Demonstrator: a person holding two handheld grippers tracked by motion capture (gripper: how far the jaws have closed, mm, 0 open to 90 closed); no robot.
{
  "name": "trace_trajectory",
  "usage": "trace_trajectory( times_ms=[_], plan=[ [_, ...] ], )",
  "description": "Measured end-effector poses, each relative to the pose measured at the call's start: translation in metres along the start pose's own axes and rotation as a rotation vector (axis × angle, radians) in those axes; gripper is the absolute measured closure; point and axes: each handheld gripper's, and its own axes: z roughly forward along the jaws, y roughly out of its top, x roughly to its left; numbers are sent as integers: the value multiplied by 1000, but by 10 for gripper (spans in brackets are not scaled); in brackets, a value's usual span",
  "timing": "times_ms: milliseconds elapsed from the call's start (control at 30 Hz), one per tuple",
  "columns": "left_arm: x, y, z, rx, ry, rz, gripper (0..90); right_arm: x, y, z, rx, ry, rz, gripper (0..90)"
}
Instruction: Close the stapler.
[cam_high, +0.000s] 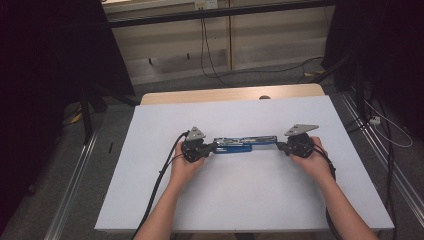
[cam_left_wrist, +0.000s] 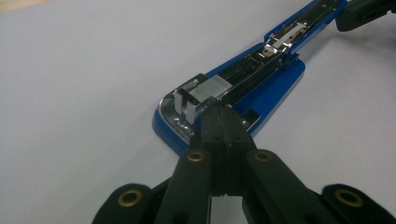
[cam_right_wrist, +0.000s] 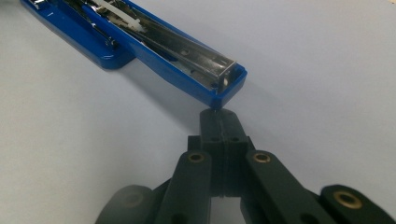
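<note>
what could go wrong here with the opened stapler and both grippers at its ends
1. The stapler lies unfolded on the smooth table, and the shut left gripper only presses its tips on the base end; a push could slide the stapler away.
2. The shut right gripper sits at the tip of the opened top arm with nothing clamped, so it may slip off the edge.
3. The staple strip in the open magazine could be knocked out.

Just a white worktop (cam_high: 240, 200) on grey floor (cam_high: 105, 165), black cables (cam_high: 207, 55) trailing past its far edge.
</note>
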Motion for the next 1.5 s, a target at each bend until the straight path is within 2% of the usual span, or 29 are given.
trace_trajectory(
  times_ms=[33,300,433,600,800,867,900,967,1133,1233,1300,1333,1367,1467,1500],
  plan=[
    [0,0,0,0,3,10,900,0,0,0,1,0,2,900],
    [-1,0,1,-6,-1,9,900,1,2,-1,-12,-3,2,900],
    [-2,0,2,-11,-10,-6,900,1,4,-2,-28,4,4,900],
    [-2,1,1,0,-8,8,900,3,8,-1,-51,10,0,900],
    [-2,1,2,-3,-11,6,900,7,11,0,-69,15,-12,900],
    [-2,0,2,-3,-24,-7,900,7,11,0,-69,19,-16,900],
    [-3,0,2,-13,-30,-28,900,7,11,0,-68,18,-17,900],
    [-3,0,1,6,-36,-6,900,7,12,0,-67,21,-19,900],
    [-5,1,-1,-22,-70,-30,900,8,12,1,-79,39,-6,900],
    [-3,2,-5,-36,-72,-36,900,11,11,1,-81,47,1,900],
    [-3,2,-8,-43,-66,-53,851,12,11,-1,-88,56,6,891],
    [-3,2,-10,-47,-73,-59,812,13,10,-2,-91,59,9,864],
    [-2,2,-12,-46,-74,-47,796,14,10,-3,-94,60,8,846],
    [-1,2,-18,-53,-70,-78,654,16,9,-7,-110,65,24,772],
    [0,2,-20,-61,-74,-76,641,16,8,-9,-114,67,31,738]
  ],
)
